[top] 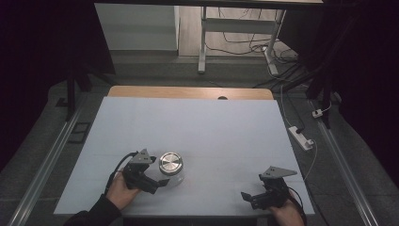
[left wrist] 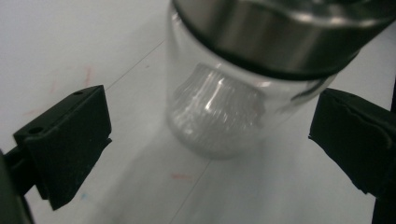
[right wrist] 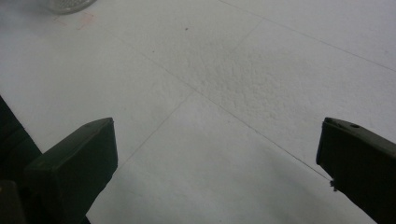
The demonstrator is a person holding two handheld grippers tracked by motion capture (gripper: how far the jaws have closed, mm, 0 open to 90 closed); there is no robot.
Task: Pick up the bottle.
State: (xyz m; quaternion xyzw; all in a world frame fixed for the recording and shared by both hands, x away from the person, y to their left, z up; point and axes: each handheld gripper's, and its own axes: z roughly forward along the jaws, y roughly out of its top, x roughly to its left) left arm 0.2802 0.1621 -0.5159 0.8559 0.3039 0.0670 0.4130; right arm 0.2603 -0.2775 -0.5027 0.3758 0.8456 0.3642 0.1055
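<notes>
Left gripper lines up on the lidded glass jar

The glass jar (top: 171, 168) stands upright on the white worktop (top: 197, 127), toward its near edge and left of centre, capped with a round metal lid (top: 171, 162). Every place below is given from that jar.

The left gripper (top: 157, 181) sits just beside the jar on its near-left side, held in the person's left hand (top: 121, 190). In the left gripper view its two black fingers (left wrist: 70, 140) are spread wide, one on either side of the jar's clear wall (left wrist: 215, 116), and neither touches the glass. The jar lies ahead of the fingers more than between them.

The right gripper (top: 256, 197) rests well apart from the jar, off to its right near the worktop's front edge. Its fingers (right wrist: 79, 158) are also spread wide with nothing between them, and bare worktop lies ahead.

The step in hand looks like the approach for a grasp on the jar body. The next move probably calls for pushing the left gripper forward until the glass sits squarely between the fingers, below the lid's rim, then closing gently, since smooth round glass could slip or tip if caught off centre
</notes>
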